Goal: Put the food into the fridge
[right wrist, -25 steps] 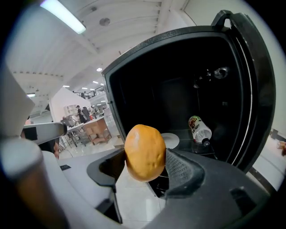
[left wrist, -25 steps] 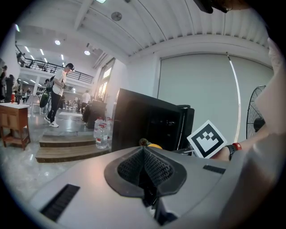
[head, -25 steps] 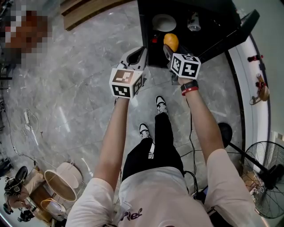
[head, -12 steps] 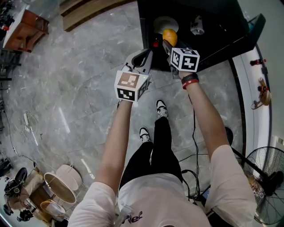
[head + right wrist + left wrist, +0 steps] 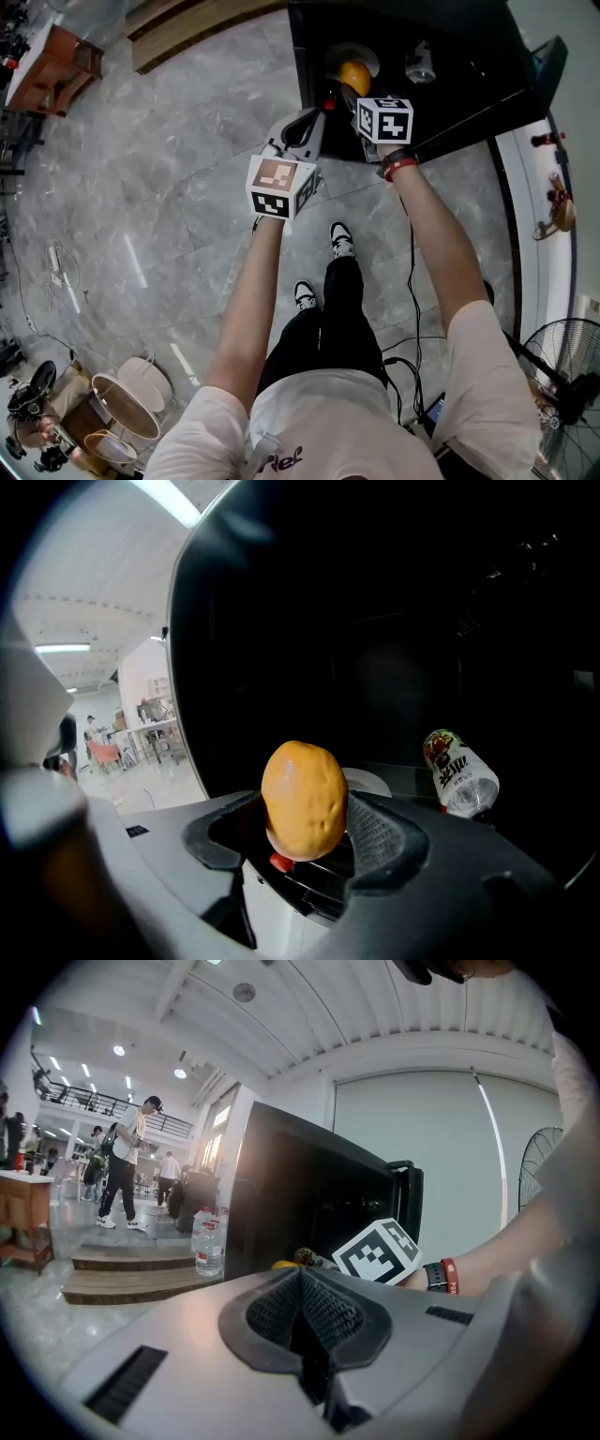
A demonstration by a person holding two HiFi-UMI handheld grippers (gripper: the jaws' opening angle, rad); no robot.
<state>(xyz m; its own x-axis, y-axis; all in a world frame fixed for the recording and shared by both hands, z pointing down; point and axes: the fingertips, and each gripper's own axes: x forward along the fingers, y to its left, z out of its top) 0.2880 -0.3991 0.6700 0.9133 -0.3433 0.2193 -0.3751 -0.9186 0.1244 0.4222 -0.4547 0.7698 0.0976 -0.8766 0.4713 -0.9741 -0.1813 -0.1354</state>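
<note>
The black fridge point(image 5: 469, 56) stands open at the top of the head view. My right gripper point(image 5: 349, 86) is shut on an orange-yellow fruit point(image 5: 354, 75) and holds it at the fridge's mouth, just in front of a white plate point(image 5: 361, 54). The right gripper view shows the fruit point(image 5: 303, 799) clamped upright between the pads point(image 5: 380, 829), with the plate point(image 5: 373, 782) behind it and a bottle point(image 5: 457, 772) lying on the shelf. My left gripper point(image 5: 305, 127) hangs beside the fridge's left edge. Its pads point(image 5: 323, 1309) meet with nothing between them.
A small red thing point(image 5: 328, 92) sits low at the fridge front. Wooden steps point(image 5: 187, 28) and a wooden table point(image 5: 52, 61) lie far left. A fan point(image 5: 572, 412) stands at lower right, round bins point(image 5: 122, 403) at lower left. A water bottle point(image 5: 208, 1241) stands by the fridge.
Both grippers have moved toward the fridge and lower. The fruit has gone from in front of the fridge's edge to just before the white plate.
</note>
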